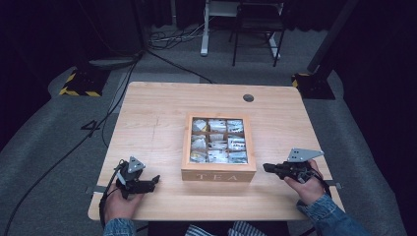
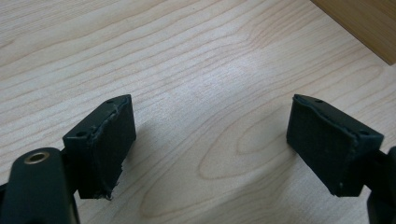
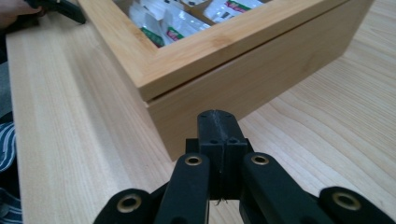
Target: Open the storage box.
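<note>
Bamboo-coloured wood forms the tea box point(image 1: 218, 171), a square case whose near wall carries the pale letters "TEA". Its lid is a wooden frame around a clear pane; through the pane, dividers split the inside into a three-by-three grid of compartments holding white and silvery tea packets point(image 1: 218, 140), some with green and red print too small to read. In the right gripper view a thin seam between lid and body runs along the box wall point(image 3: 261, 74), so the lid sits shut.

The box stands at the middle of a light wooden table point(image 1: 152, 123) with fine wavy grain; a round grey cable hole point(image 1: 248, 98) lies beyond the box, toward the far edge.

Left of the box, near its front corner but apart from it, a hand holds the left gripper point(image 1: 153, 181). In its own view the jaws stand wide apart over bare tabletop, their flat black pads point(image 2: 108, 149) rubbery and a little frayed at the edge, with nothing between them.

Right of the box, the right gripper point(image 1: 266, 167) points at the box wall, close to it; whether it touches cannot be told. In its own view the two black jaws are pressed together, empty. A grey three-cornered plate point(image 1: 304, 155) tops it.
</note>
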`<state>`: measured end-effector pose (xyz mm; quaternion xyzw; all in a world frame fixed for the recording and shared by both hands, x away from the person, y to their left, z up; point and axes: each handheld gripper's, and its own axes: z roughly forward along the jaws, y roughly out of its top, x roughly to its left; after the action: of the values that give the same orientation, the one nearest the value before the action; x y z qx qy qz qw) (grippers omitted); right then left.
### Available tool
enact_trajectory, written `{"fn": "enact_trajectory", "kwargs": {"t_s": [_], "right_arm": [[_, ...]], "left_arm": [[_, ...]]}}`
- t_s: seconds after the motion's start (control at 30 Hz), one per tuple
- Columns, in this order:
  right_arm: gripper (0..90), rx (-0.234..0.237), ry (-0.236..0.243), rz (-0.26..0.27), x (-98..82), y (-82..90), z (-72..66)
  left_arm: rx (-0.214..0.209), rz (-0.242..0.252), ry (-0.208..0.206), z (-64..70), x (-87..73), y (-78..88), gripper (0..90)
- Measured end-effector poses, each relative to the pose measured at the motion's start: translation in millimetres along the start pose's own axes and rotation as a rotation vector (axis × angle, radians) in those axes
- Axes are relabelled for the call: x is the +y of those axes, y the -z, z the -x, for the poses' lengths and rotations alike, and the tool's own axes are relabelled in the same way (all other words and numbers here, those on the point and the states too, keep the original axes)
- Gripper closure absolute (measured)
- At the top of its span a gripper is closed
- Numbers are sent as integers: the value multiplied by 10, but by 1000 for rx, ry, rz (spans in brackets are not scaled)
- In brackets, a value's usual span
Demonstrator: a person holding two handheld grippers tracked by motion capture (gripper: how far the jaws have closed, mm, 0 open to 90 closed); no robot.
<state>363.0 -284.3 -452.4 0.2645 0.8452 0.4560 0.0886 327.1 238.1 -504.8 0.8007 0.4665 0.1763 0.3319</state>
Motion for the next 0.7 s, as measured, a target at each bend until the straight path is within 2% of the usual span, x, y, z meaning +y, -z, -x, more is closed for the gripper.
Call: {"fn": "enact_trajectory", "kwargs": {"t_s": [0.47,0.7], "right_arm": [[900,64,76,-25,74,-100,-221],[900,78,82,-32,75,-120,-228]], "left_arm": [[14,0,7,-19,6,-7,158],[13,-2,9,-13,2,-5,150]]}}
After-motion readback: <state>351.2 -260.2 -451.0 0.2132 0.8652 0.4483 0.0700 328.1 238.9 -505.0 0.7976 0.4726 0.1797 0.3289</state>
